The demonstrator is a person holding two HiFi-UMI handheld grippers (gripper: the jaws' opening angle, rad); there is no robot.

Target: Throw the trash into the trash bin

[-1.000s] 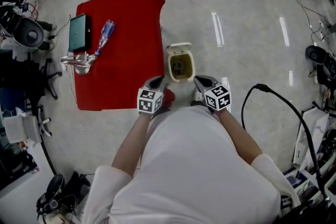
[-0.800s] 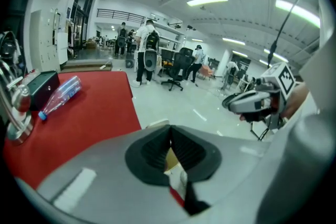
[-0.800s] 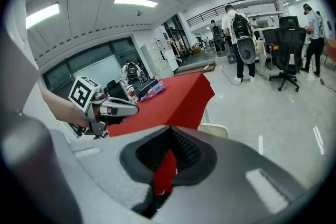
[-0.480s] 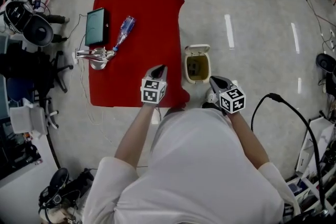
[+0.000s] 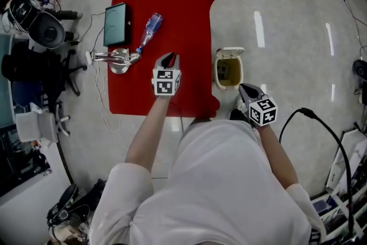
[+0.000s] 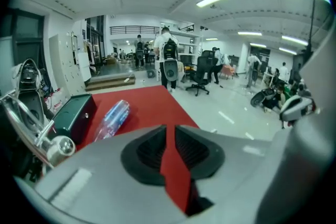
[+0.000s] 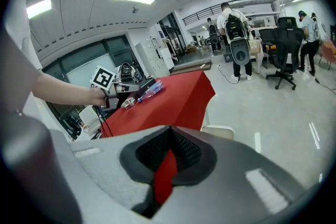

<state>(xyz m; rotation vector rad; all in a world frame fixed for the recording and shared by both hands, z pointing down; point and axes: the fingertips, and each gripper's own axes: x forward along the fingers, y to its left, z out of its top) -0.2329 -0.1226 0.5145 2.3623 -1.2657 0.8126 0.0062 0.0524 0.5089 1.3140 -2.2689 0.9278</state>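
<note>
A small cream trash bin [image 5: 229, 70] stands open on the floor, just right of a red cloth [image 5: 189, 14]. A clear plastic bottle [image 5: 150, 28] [image 6: 111, 119] lies on the cloth. My left gripper [image 5: 170, 56] [image 6: 169, 128] hovers over the cloth, short of the bottle. Its jaws have just been opening; a narrow gap shows only red cloth, nothing between them. My right gripper [image 5: 245, 88] [image 7: 169, 131] stays close in front of the bin. Its tips meet and hold nothing. The bin's rim [image 7: 218, 132] peeks over them.
A dark green box [image 5: 116, 24] [image 6: 76, 113] and a shiny metal utensil [image 5: 117, 58] [image 6: 55, 147] sit at the cloth's left edge. Cables, chairs and gear crowd the floor at the left. A black cable [image 5: 321, 123] loops at the right.
My left gripper has swung from beside the bin out over the red cloth, toward the bottle, and its jaws have parted slightly. The right gripper has shifted slightly beside the bin.
</note>
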